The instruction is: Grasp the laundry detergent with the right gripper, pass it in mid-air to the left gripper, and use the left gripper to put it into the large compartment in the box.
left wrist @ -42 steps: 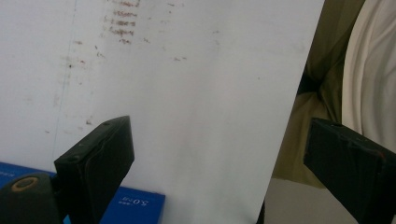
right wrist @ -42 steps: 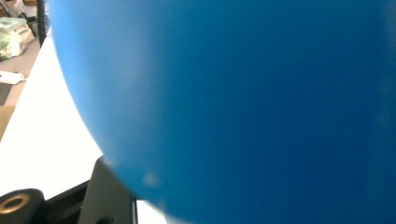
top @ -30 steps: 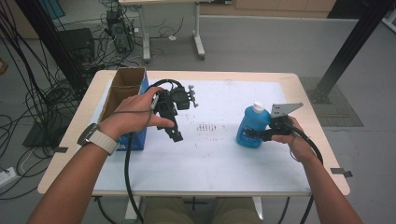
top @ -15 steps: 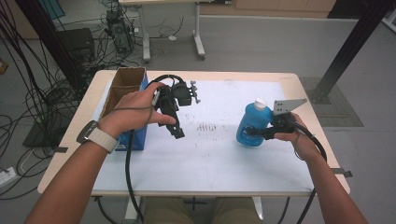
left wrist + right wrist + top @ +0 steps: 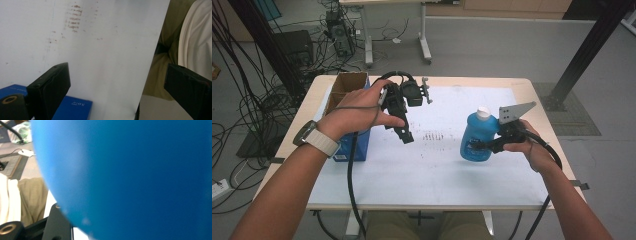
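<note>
Blue plastic bottle [image 5: 475, 142] with a white cap, right of centre over the white sheet [image 5: 442, 165] on the tabletop [image 5: 537, 95] — we have it clamped in the right tongs [image 5: 479, 146], gripped from its right side around the lower body. In the right gripper view the blue wall [image 5: 130, 177] sits hard against the camera, with one black jaw edge at the bottom left. Whether the base is touching the sheet or just clear of it, we cannot tell from above.

Left tongs [image 5: 406, 134] are apart, nothing between them, held above the sheet left of centre and pointing down toward the near side. The left gripper view looks between the two open jaws at bare sheet with a faint brown smudge [image 5: 73, 18] and the corner of the blue box [image 5: 71, 110]. The open cardboard box [image 5: 346, 89] sits at the far left, with the blue box just near of it.

Risks as we see them:
- Bottle wall is smooth and rounded and the grip is low on one side — it could swivel or slide out if we swing it fast.
- Squeezing harder may buckle the plastic; if the cap is loose, liquid could seep out.
- The right cable [image 5: 552, 155] trails by the wrist and could drag on the tabletop edge.
- Bringing the left tongs across blind could knock the bottle sideways.
</note>
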`<state>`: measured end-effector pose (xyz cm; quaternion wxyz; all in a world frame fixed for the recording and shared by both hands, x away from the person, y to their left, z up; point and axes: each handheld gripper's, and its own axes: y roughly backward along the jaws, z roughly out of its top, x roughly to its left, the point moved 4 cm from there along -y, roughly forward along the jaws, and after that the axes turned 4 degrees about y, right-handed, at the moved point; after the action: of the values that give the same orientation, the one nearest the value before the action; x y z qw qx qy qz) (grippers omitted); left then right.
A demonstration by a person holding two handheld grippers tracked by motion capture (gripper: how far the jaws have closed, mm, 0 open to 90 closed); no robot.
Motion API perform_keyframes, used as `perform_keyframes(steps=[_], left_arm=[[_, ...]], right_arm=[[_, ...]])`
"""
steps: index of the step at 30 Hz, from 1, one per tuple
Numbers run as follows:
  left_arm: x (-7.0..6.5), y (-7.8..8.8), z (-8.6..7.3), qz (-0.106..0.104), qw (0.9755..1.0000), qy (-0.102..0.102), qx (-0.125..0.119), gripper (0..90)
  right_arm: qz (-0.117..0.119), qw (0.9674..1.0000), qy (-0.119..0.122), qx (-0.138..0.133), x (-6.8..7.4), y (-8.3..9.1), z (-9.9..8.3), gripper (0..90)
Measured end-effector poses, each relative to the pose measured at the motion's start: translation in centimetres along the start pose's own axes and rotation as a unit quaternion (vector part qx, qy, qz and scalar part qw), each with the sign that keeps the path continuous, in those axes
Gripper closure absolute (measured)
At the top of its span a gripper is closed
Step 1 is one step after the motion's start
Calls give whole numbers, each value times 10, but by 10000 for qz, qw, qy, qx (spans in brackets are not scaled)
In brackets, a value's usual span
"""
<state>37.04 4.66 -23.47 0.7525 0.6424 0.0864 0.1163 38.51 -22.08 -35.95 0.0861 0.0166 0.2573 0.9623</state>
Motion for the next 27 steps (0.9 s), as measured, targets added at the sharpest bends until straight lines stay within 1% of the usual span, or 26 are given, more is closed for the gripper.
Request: perform_keyframes(steps=[2,3,5,11,12,15,16,17,27], left_arm=[[-1,2,2,20,10000,6,5,72],[-1,6,5,45,10000,-46,16,72],[-2,7,6,37,10000,-33,-14,71],[-5,12,13,85,9999,-127,-10,70],[-5,14,15,97,9998,-179,25,68],[-5,14,17,115,9998,-183,26,52],[-5,15,18,119,9997,-207,43,52],[-6,15,19,129,9997,-211,25,52],[-9,19,30,149,9991,-405,47,51]], right_arm=[[80,10000,20,7,4,-2,4,442],[108,9999,48,12,6,-3,7,442],[141,9998,103,22,9,-6,10,442],[278,9995,121,2,14,-11,19,442],[305,9995,121,7,15,-12,21,442],[378,9991,211,41,18,-16,24,442],[378,9991,211,41,18,-16,24,442],[440,9988,210,35,20,-18,26,442],[654,9973,331,81,27,-28,34,442]])
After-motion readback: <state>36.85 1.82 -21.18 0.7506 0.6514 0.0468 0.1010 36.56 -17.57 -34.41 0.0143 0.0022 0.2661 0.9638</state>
